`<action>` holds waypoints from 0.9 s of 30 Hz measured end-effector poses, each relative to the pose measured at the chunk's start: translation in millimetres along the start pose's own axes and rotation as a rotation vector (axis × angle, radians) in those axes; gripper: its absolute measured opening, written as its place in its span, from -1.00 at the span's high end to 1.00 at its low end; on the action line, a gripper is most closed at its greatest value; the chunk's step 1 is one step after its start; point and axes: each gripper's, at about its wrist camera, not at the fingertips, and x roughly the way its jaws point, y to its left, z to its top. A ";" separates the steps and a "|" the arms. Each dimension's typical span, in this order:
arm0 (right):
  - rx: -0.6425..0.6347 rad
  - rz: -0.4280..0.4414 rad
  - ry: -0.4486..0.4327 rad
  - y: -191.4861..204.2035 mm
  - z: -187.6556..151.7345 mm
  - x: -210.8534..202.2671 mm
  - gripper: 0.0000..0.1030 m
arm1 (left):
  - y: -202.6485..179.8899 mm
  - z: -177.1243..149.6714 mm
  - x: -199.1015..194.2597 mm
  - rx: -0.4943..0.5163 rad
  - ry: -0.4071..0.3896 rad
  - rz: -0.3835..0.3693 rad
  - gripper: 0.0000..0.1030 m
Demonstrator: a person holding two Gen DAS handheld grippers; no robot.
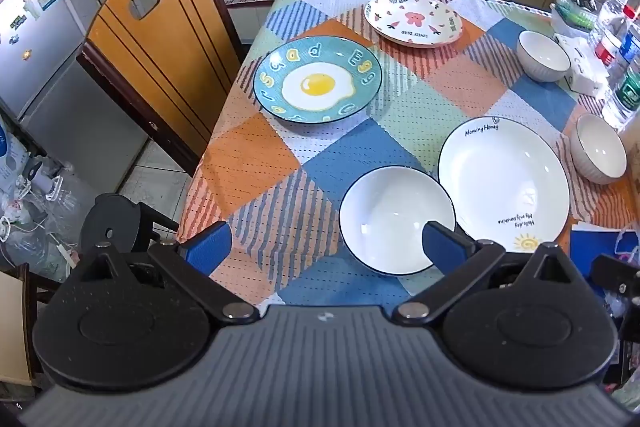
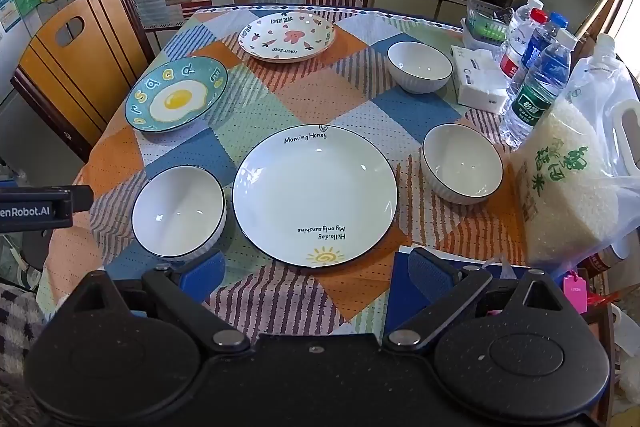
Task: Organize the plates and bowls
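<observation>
Both tools hang released above the near edge of the counter (image 2: 280,307), tilted down, nothing between their blue pads. In the right wrist view the right tool (image 2: 316,273) sits at 6 o'clock; the big white plate (image 2: 316,195) lies at centre, a white bowl (image 2: 180,211) just beside it at 9 o'clock, another bowl (image 2: 462,163) at 3, a third bowl (image 2: 420,67) at 1. The egg plate (image 2: 176,95) lies at 10, the heart plate (image 2: 288,36) at 12. The left tool (image 1: 326,247) hovers over the nearest bowl's rim
</observation>
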 end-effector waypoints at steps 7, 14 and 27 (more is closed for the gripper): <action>-0.005 0.001 -0.023 1.8 -0.1 -5.3 -0.94 | 4.0 -2.1 6.8 -0.004 0.012 -0.028 -1.00; -0.015 -0.032 -0.049 -1.8 -1.5 -7.7 -0.94 | 2.5 -5.0 0.5 -0.018 -0.021 0.015 -1.00; 0.000 -0.039 -0.044 -6.4 -2.8 -2.1 -0.94 | -6.1 -11.3 -3.3 0.010 -0.078 0.007 -1.00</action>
